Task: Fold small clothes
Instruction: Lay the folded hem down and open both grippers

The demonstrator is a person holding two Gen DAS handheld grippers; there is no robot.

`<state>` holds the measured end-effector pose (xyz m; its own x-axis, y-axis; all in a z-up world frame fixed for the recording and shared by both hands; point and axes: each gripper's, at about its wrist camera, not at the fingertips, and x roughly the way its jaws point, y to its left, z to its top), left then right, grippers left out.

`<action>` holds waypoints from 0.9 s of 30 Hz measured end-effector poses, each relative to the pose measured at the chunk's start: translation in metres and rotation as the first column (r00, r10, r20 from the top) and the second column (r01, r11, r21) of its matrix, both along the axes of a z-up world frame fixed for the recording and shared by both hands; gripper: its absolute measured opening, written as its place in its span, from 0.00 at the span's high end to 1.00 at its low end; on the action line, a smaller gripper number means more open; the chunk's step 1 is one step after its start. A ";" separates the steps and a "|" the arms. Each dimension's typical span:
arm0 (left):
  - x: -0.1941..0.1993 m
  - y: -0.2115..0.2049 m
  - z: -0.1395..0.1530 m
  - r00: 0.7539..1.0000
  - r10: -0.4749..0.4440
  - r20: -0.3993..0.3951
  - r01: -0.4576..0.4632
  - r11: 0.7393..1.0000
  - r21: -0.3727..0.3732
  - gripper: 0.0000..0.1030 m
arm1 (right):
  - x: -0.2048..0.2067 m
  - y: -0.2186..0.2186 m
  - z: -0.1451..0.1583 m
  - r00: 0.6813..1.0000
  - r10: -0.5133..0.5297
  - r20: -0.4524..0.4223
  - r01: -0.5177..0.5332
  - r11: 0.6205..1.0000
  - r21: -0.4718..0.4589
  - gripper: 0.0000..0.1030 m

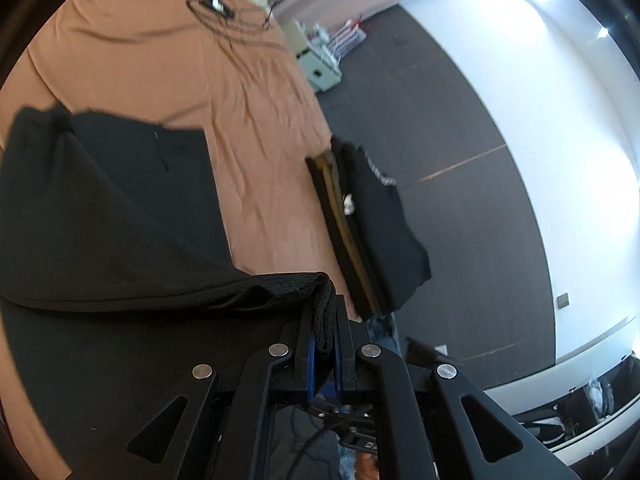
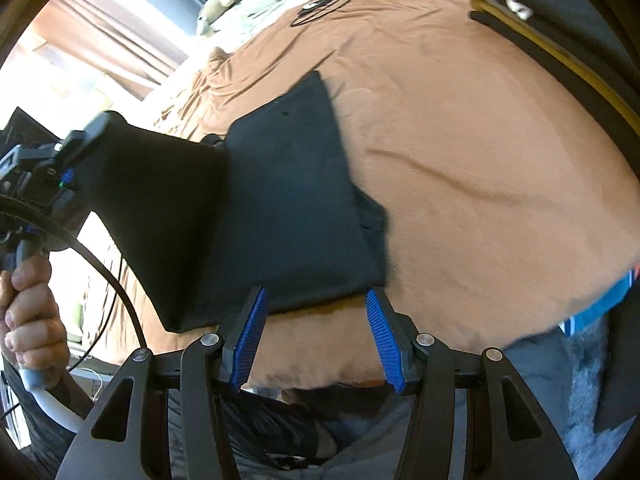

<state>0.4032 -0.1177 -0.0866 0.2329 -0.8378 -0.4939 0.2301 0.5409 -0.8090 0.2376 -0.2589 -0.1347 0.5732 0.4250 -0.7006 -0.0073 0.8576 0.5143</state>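
The left gripper (image 1: pixel 325 334) pinches a corner of the black cloth (image 2: pixel 288 200) lying mid-bed (image 2: pixel 480 160), the right gripper (image 2: pixel 316 336) gapes empty at its near edge, so lay that corner flat, edges lined up, before letting go.

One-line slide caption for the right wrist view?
Right gripper open above the bedspread while the left gripper lifts the black garment's edge.
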 end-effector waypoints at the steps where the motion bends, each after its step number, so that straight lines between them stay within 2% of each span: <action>1: 0.001 -0.006 -0.005 1.000 -0.010 -0.012 0.010 1.000 0.006 0.94 | -0.003 -0.002 0.001 1.000 -0.003 0.002 0.003 1.000 0.000 0.52; 6: 0.000 -0.024 -0.023 0.998 -0.036 -0.056 0.039 0.998 0.043 0.93 | -0.014 -0.007 0.003 1.000 -0.011 0.007 0.011 1.000 0.015 0.52; 8: -0.001 -0.027 -0.029 0.996 -0.039 -0.085 0.042 0.998 0.035 0.76 | -0.016 -0.007 0.003 1.000 -0.006 0.013 0.006 1.000 0.023 0.52; 10: -0.002 -0.021 -0.033 0.993 -0.025 -0.112 0.027 1.000 0.017 0.32 | -0.015 -0.007 0.001 1.000 0.003 0.020 -0.003 1.000 0.028 0.52; 12: -0.006 -0.007 -0.029 0.996 0.015 -0.088 -0.013 1.000 0.017 0.21 | -0.011 -0.004 -0.002 1.000 0.013 0.018 -0.014 0.999 0.035 0.52; 16: -0.008 0.030 -0.030 0.990 0.100 -0.098 -0.099 0.995 0.013 0.21 | 0.001 0.006 -0.006 0.999 0.046 0.006 -0.046 0.999 0.015 0.52; 20: -0.012 0.063 -0.041 0.978 0.175 -0.116 -0.171 0.984 0.043 0.21 | 0.012 0.017 -0.006 0.998 0.064 -0.003 -0.064 0.997 -0.036 0.52; 27: -0.026 0.106 -0.062 0.957 0.246 -0.155 -0.236 0.969 0.076 0.21 | 0.023 0.017 -0.015 0.997 0.055 -0.046 -0.055 0.998 -0.009 0.52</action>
